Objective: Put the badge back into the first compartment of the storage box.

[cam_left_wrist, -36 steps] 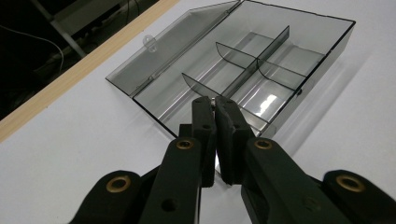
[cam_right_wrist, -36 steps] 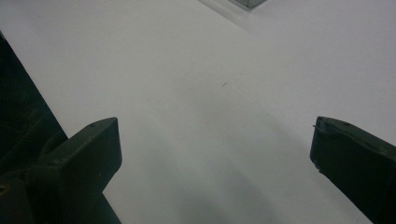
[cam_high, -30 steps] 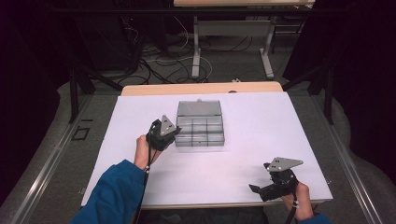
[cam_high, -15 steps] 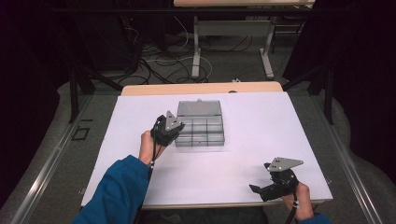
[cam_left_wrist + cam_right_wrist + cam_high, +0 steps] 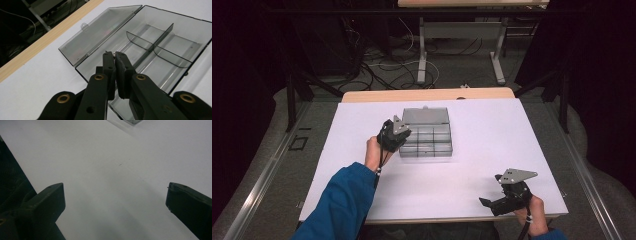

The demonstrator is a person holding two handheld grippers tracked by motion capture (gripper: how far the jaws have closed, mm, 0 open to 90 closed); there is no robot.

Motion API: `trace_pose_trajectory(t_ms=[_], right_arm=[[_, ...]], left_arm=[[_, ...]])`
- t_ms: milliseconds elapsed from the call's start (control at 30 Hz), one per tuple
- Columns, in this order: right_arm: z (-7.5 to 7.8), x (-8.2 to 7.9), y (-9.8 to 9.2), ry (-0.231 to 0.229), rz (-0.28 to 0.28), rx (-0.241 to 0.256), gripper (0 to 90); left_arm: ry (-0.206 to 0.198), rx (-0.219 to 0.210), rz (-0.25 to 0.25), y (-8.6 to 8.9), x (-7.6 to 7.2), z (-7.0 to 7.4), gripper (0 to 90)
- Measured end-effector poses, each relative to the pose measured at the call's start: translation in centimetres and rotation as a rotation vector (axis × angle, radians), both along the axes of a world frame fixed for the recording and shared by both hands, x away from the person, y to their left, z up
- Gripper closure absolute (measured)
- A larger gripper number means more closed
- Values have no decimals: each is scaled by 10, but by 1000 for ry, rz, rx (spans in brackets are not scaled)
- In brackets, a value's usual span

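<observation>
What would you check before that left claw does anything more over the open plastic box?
1. Lid of the box folded fully back, flat on the table: ok.
2. Left gripper shut on a small shiny part at its tips: ok, though the part is too small to identify.
3. Tips above a compartment, not a divider: ok, apparently.
4. Compartments free of other parts: ok.
5. Right gripper open, resting far from the box: ok.

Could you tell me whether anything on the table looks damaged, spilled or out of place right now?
Nothing stands out. The compartment box sits open and squarely on the white table, its lid laid back flat, dividers intact.
</observation>
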State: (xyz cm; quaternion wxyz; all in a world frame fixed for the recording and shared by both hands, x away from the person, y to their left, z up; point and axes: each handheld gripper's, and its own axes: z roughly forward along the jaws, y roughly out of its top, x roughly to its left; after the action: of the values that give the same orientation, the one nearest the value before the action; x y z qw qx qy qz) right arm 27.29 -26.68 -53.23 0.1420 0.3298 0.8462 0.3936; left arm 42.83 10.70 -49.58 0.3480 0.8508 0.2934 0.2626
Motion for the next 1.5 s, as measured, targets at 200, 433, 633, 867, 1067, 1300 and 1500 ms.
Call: trace_pose_trajectory(t_ms=[200,433,633,867,1067,1300,1500], right_arm=[[0,0,0,0,1,1,20],[0,0,0,1,-1,1,21],[0,0,0,1,1,1,20],[0,0,0,10,6,-7,20],[0,0,0,18,-5,-7,21],[0,-1,1,15,-5,-10,21],[0,-1,1,13,-7,-12,21]], left_arm=[[4,7,16,-5,8,-5,874],[23,23,28,-7,19,-7,874],[48,39,34,-9,24,-6,874],[63,49,41,-11,31,-7,874],[75,53,44,-13,35,-10,874],[79,45,58,-13,39,-13,874],[92,37,60,-15,42,-16,874]])
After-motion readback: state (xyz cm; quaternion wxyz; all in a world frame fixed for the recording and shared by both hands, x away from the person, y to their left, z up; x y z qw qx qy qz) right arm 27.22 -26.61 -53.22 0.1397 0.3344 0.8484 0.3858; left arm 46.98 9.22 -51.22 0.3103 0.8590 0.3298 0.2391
